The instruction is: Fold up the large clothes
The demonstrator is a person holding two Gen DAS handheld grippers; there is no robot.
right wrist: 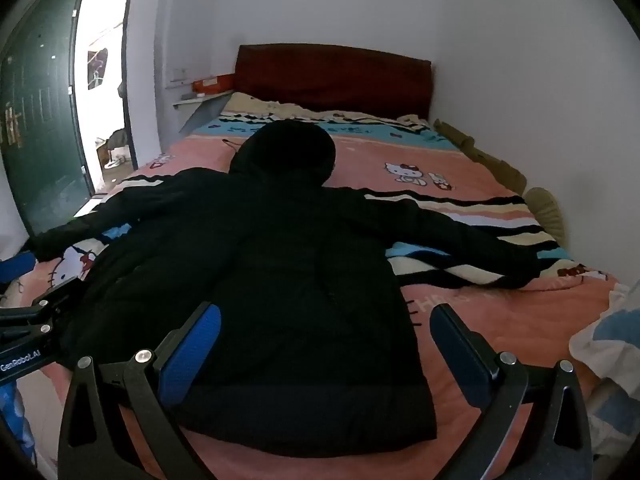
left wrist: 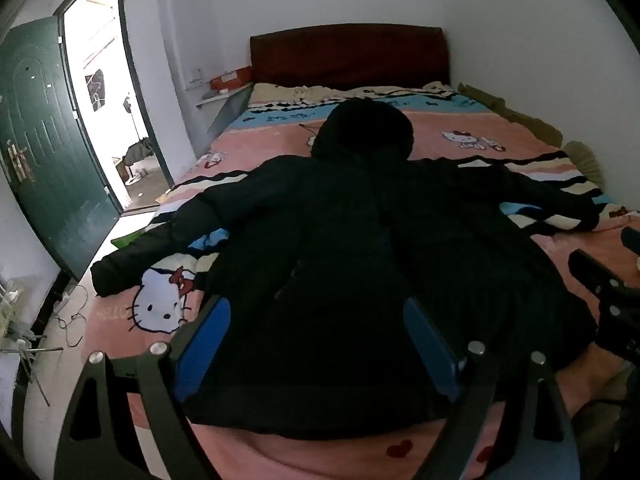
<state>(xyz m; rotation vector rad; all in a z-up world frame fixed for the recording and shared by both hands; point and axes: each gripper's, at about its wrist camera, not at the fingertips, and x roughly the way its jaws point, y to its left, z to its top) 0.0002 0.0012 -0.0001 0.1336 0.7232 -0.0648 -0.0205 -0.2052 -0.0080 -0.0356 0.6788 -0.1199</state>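
A large black hooded jacket (left wrist: 340, 240) lies spread flat on the bed, hood toward the headboard, both sleeves stretched out sideways. It also shows in the right wrist view (right wrist: 280, 260). My left gripper (left wrist: 316, 320) is open, its blue pads (left wrist: 208, 336) straddling the jacket's lower part just above the hem. My right gripper (right wrist: 326, 332) is open over the jacket's lower right side, one pad (right wrist: 196, 344) over the fabric and the other (right wrist: 460, 352) over the sheet. Neither holds anything. The right gripper's body shows at the right edge of the left wrist view (left wrist: 608, 292).
The bed has a pink cartoon-cat sheet (left wrist: 160, 304) and a dark red headboard (left wrist: 348, 56) against a white wall. A green door (left wrist: 40, 140) stands open at left, with cables and metal rods on the floor (left wrist: 36, 344). A white and blue garment (right wrist: 608, 344) lies at the right edge.
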